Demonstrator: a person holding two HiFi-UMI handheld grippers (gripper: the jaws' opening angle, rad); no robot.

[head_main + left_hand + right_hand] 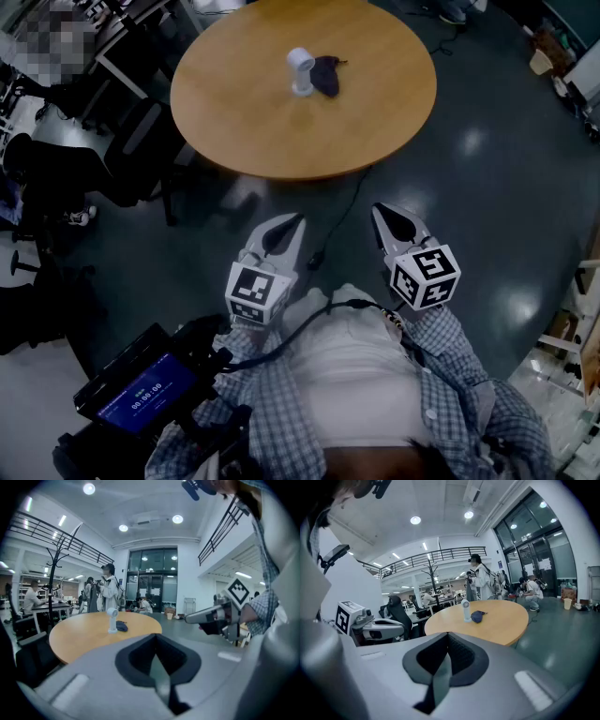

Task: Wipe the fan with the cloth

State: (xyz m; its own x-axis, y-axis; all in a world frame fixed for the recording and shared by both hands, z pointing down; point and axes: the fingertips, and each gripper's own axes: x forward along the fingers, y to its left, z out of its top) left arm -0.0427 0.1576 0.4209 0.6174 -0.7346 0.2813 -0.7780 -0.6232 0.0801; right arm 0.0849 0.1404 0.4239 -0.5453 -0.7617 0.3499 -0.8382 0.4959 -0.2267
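Small white fan (pixel 300 71) stands upright; dark crumpled cloth (pixel 325 75) just beside it.

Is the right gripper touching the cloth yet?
Apart. The head view shows the right gripper over the floor, short of the table, while the cloth lies beside the fan on it, across a clear gap.

Head view is dim and bluish; ceiling lamps (pixel 177 519) glare on the dark floor (pixel 473 141); gripper views brighter, bowed and vignetted at edges.
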